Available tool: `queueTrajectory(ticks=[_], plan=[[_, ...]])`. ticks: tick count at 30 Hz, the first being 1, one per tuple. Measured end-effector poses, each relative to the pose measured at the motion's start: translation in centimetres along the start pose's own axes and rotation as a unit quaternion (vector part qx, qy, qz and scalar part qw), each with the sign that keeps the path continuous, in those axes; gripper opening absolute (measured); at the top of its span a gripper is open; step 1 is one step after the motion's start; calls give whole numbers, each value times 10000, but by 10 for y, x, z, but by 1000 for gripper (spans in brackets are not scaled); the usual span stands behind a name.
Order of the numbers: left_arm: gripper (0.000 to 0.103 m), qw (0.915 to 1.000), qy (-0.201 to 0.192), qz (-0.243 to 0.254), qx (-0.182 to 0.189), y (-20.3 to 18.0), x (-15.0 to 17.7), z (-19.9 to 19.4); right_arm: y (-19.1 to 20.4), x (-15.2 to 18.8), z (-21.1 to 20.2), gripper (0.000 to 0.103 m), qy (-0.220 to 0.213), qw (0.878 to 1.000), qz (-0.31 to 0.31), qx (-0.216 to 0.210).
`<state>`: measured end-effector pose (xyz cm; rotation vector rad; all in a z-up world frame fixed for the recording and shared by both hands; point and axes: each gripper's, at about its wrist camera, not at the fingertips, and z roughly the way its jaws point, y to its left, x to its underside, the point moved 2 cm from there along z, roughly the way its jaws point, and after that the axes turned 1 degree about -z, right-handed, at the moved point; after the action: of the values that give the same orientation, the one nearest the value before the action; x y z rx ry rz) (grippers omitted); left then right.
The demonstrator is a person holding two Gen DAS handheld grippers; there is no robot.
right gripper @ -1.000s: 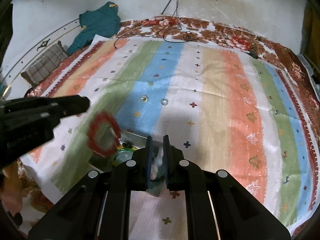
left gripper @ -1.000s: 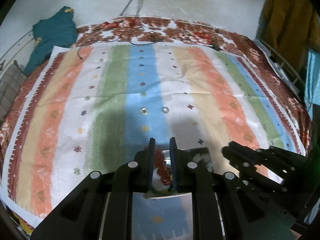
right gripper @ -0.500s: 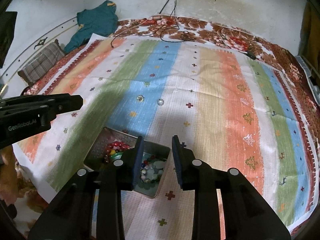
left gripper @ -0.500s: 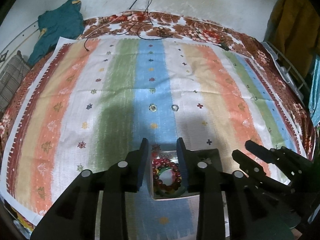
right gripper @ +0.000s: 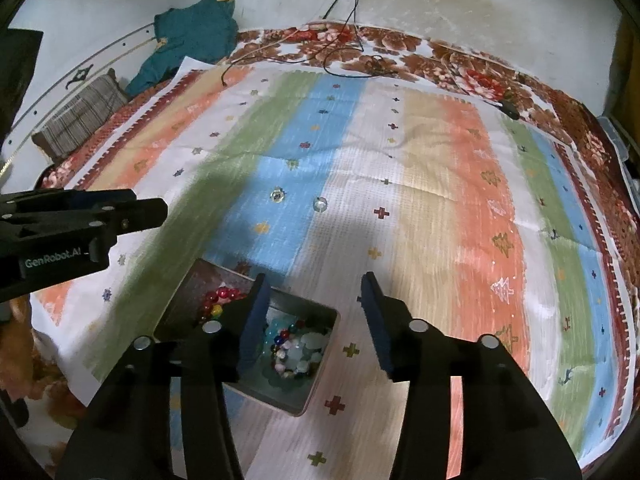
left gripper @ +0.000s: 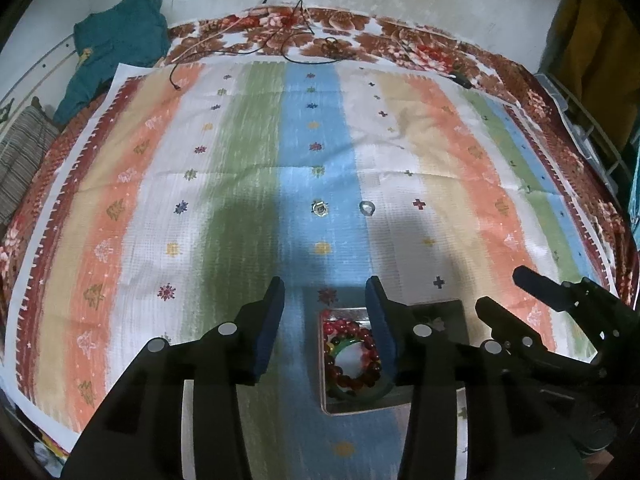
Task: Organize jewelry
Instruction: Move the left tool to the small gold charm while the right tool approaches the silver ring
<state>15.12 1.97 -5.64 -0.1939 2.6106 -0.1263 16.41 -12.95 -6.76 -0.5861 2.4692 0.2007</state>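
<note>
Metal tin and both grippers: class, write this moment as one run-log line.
left gripper: just opened, empty | right gripper: just opened, empty | metal tin: red bead bracelet and pale bead bracelet inside | two rings on cloth

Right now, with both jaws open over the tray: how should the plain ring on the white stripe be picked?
The plain ring lies flat and alone on the striped cloth, beyond the tray, with the studded ring apart on its left. Probably come straight down with the right gripper, jaws straddling the band across its outer rim; flat as it lies, no side offers an edge.
</note>
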Motion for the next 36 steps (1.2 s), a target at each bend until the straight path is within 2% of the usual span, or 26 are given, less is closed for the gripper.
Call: queueTrajectory(ticks=[9, 21, 36], plan=[[45, 9999, 112, -81, 25, 6, -12, 18, -3, -9, 20, 53, 141, 9998, -142, 3], [45, 9997, 155, 184, 8, 3, -26, 42, -15, -25, 50, 53, 368, 9990, 71, -236], [45, 9986, 376, 372, -6, 6, -43, 78, -21, -36, 84, 53, 585, 9975, -20, -407]])
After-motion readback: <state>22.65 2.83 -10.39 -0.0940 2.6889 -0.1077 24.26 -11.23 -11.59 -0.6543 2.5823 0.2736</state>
